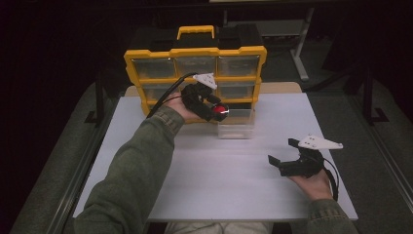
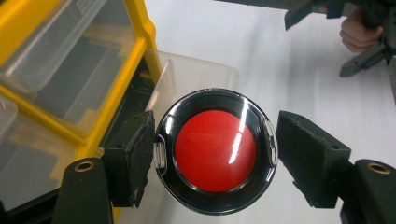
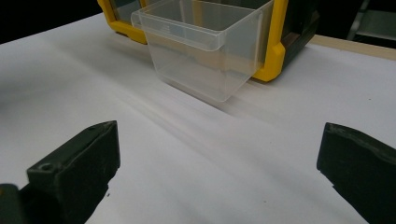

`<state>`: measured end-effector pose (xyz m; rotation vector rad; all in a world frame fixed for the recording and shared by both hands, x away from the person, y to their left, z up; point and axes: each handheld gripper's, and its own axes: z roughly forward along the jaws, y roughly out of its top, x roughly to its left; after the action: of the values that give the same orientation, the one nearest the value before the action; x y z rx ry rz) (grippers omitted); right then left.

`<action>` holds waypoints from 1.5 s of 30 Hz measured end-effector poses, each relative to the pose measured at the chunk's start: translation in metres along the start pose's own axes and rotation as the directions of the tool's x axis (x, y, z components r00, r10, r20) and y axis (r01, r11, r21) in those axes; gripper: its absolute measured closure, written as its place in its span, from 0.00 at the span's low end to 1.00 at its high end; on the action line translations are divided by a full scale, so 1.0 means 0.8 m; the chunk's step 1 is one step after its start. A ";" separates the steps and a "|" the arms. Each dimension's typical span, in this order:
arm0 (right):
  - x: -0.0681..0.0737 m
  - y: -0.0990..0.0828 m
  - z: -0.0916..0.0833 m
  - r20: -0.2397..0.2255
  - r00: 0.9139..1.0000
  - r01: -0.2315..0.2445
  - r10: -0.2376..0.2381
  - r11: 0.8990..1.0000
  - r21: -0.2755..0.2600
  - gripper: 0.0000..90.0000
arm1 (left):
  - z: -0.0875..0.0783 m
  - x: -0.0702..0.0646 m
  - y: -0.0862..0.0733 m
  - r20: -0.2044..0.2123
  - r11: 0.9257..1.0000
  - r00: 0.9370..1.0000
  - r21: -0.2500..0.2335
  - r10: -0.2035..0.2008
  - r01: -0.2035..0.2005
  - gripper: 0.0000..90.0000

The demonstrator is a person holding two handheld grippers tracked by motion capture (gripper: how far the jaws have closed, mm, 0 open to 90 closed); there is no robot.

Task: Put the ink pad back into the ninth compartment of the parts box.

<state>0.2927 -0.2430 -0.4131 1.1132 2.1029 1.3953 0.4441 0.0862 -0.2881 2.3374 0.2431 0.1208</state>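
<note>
On the white worktop (image 1: 219, 170) stands a yellow-framed organiser cabinet with clear drawers (image 1: 195, 73); one clear plastic drawer (image 1: 236, 124) is pulled out in front of it. Above that drawer, the left gripper (image 1: 219, 111) is clamped on a round black-rimmed red-centred case (image 2: 215, 150). The right gripper (image 1: 281, 153) rests apart, jaws wide, holding nothing.

Dim all around the table (image 1: 243, 185), bright only on its white top. White glare streaks on the red disc (image 2: 215, 151). Soft blur near the bin (image 3: 205, 51), with a faint shadow just beneath it.
</note>
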 end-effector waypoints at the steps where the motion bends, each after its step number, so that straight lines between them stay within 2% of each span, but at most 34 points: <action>1: 0.000 0.000 0.000 0.000 1.000 0.000 0.000 1.000 0.001 0.00 | 0.002 0.001 0.003 -0.003 1.000 1.000 0.002 0.004 -0.004 0.33; 6: 0.000 0.000 0.000 -0.002 1.000 0.004 -0.004 1.000 0.001 0.00 | 0.009 0.004 0.011 0.000 1.000 1.000 0.001 0.004 -0.004 0.33; 10: 0.000 0.000 -0.001 -0.002 1.000 0.005 -0.005 1.000 -0.001 0.00 | 0.017 0.008 0.014 -0.002 1.000 1.000 0.020 0.008 -0.008 0.33; 18: 0.000 0.000 -0.001 -0.002 1.000 0.006 -0.006 1.000 -0.001 0.00 | 0.035 0.023 0.015 -0.020 0.998 1.000 0.067 -0.015 0.016 0.33; 20: 0.000 0.000 -0.002 -0.003 1.000 0.004 -0.004 1.000 -0.001 0.00 | 0.038 0.025 0.015 -0.015 0.998 1.000 0.059 -0.022 0.023 0.33; 30: 0.000 -0.001 -0.002 -0.003 1.000 0.005 -0.005 1.000 -0.001 0.00 | 0.059 0.029 0.012 0.008 0.996 0.999 0.087 -0.032 0.031 0.33; 45: 0.000 0.000 -0.004 -0.004 1.000 0.004 -0.004 1.000 -0.008 0.00 | 0.085 0.032 0.019 0.009 0.991 0.999 0.127 -0.034 0.033 0.33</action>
<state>0.2906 -0.2445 -0.4120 1.1034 2.0996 1.4042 0.4823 0.0336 -0.3245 2.4582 0.2922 0.0780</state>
